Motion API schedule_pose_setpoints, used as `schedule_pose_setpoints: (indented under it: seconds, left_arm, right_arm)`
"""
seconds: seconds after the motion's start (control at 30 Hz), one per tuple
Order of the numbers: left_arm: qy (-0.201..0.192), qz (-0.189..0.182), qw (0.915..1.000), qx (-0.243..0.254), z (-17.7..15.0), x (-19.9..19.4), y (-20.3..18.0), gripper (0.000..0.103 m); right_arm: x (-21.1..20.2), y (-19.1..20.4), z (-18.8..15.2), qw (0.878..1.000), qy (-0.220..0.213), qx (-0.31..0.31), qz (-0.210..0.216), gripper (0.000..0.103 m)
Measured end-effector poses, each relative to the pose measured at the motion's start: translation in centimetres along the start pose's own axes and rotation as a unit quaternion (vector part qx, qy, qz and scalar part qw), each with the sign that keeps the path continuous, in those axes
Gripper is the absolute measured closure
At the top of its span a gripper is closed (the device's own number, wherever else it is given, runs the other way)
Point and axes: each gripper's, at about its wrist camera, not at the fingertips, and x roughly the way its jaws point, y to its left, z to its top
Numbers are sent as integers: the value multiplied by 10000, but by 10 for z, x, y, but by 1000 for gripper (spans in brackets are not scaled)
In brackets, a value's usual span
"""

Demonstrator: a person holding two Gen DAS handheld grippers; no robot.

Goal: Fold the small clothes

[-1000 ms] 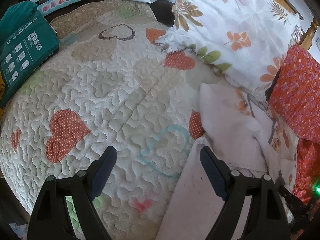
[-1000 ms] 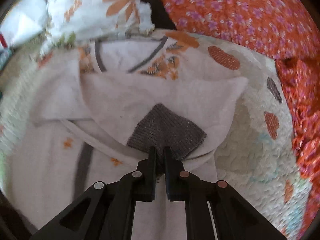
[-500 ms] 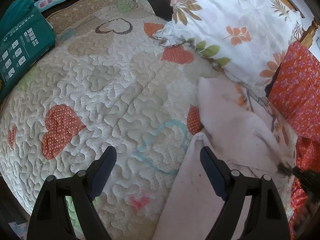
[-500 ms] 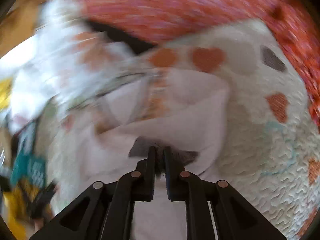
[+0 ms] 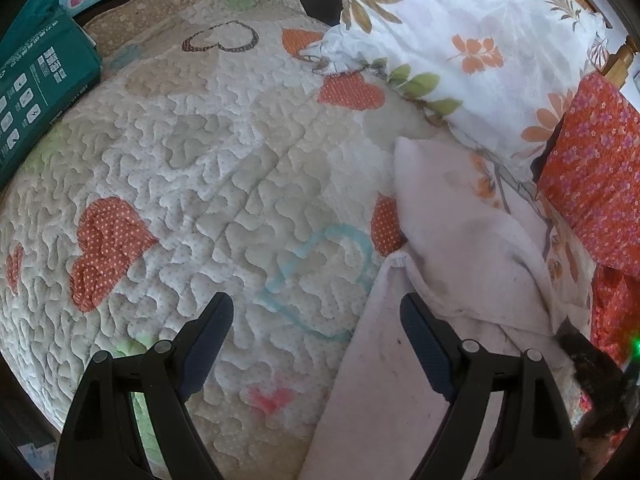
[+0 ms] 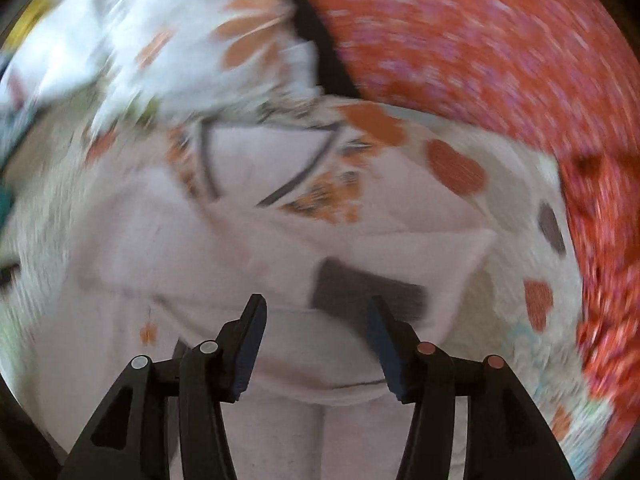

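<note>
We hold both grippers, left (image 5: 316,344) and right (image 6: 316,344), wide open and empty; the folded sleeve (image 6: 400,256) may spring back on the garment (image 5: 452,248).

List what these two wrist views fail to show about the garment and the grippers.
- Right wrist view: motion blur smears the garment; its print and the grey cuff are unclear.
- Left wrist view: the frame edge crops the garment; its right side is unseen.
- Left wrist view: right gripper is a dark blur at the edge.

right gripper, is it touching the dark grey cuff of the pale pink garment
Apart. The right wrist view shows the right gripper open, with the dark grey cuff lying free beyond its fingertips.
</note>
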Motion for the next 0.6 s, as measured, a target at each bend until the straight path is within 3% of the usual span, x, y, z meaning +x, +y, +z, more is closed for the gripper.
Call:
schedule_pose_setpoints:
  seconds: [0.07,0.1,0.13,0.17,0.2,0.23,0.33,0.47,0.53,0.57,0.6]
  left_arm:
    - [39,-29,10000,-33,0,1,1,18]
    - [39,-23,10000,-42,0,2,2,18]
    - [30,4,10000,-54,1,2,2,18]
    - [29,11,10000,-72,1,2,3,18]
    - [36,-4,9999,-102,1,2,4,18]
    - [43,-16,9999,-117,2,2,5,18]
    - [68,-27,9999,-107,2,3,5,18]
    - [146,-62,9999,-43,-2,7,-1,18]
    - [187,-86,9998,-20,-4,9,-4,18]
    - [198,-92,9998,3,-5,10,-7,18]
    - [202,-97,9997,23,-6,10,-10,18]
  right_arm:
    - [15,15,-4,9978,89,-534,-371,46]
    - [24,19,-6,9939,95,-786,-764,47]
    - [34,17,-10,9894,144,-930,-1109,54]
    - [39,13,-11,9875,215,-942,-1248,68]
    - [45,4,-13,9879,326,-799,-1288,100]
    - [44,-6,-14,9905,403,-588,-1173,102]
    - [19,-36,-13,9987,349,323,-195,102]
    - [-20,-39,-16,9947,216,697,717,102]
    - [-35,-35,-17,9944,82,662,819,102]
    - [-39,-31,-18,9968,6,506,620,101]
    - [-39,-25,-19,9992,-40,228,326,88]
